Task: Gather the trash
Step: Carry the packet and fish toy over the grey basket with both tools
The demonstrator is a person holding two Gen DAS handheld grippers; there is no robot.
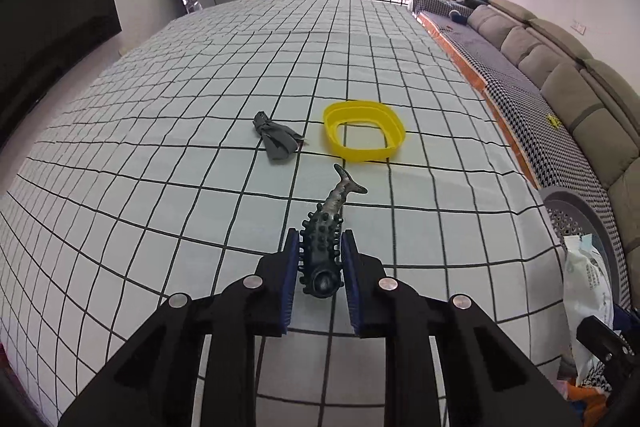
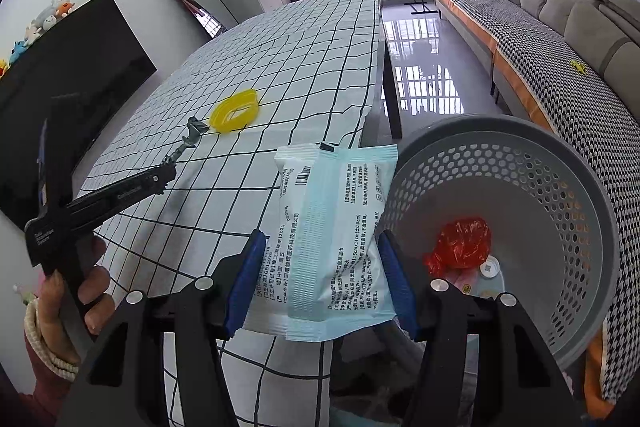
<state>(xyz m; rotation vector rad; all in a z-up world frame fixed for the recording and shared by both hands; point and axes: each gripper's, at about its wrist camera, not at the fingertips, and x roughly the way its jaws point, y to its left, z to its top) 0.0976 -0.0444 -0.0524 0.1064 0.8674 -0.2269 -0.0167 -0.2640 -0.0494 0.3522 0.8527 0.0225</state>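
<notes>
Left gripper (image 1: 321,259) closed onto a dark, knobbly rubber fish-shaped toy (image 1: 328,227), blue pads pressed against its studded flanks, tail pointing toward the bench's middle. Right gripper (image 2: 320,275) partly open yet clamped on a pale blue-and-white printed wipes packet (image 2: 332,227), held beyond the bench's right edge beside a grey perforated plastic basket (image 2: 560,187). Crumpled red plastic wrapper (image 2: 460,243) inside that basket. Left lying mid-bench on the white black-grid cloth (image 1: 160,147): crumpled grey rag (image 1: 276,139) and, near it, yellow plastic ring-shaped rim (image 1: 364,131).
</notes>
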